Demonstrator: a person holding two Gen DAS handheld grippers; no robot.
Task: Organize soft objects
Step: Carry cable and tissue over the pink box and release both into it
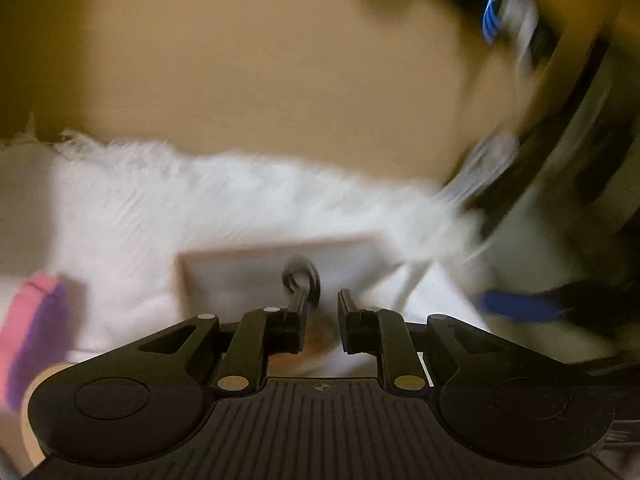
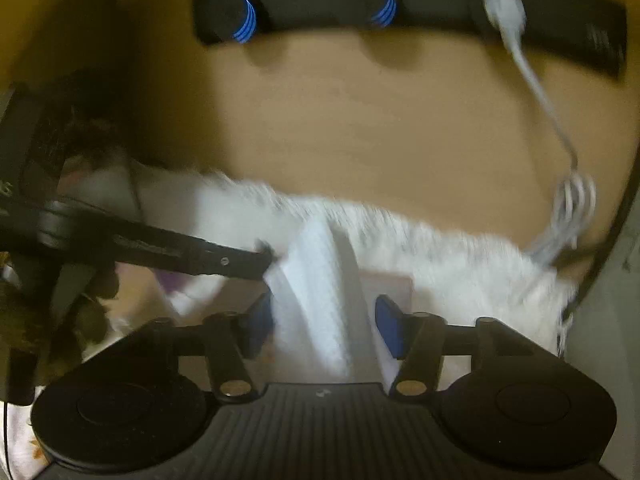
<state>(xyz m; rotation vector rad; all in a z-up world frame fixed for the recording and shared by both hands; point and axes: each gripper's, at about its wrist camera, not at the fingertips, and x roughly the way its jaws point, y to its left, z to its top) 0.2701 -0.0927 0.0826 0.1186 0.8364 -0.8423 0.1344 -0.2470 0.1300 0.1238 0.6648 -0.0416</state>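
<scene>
A white fluffy cloth [image 1: 208, 200] lies across the brown table and also shows in the right wrist view [image 2: 440, 248]. A folded white towel [image 2: 320, 304] rises between the blue pads of my right gripper [image 2: 325, 322], whose jaws stand apart around it. My left gripper [image 1: 322, 304] hovers over the white cloth with a narrow gap between its fingers; a small dark loop [image 1: 301, 276] sits at its left fingertip. The left gripper also appears in the right wrist view [image 2: 208, 258], reaching in from the left to the towel's edge. Both views are blurred.
A black power strip [image 2: 400, 4] with blue-ringed plugs and a white plug lies at the back of the table. Its coiled white cable [image 2: 568, 216] lies at the right. A pink and purple item [image 1: 36, 332] lies at the left. A pale flat box [image 1: 280, 268] lies under the cloth.
</scene>
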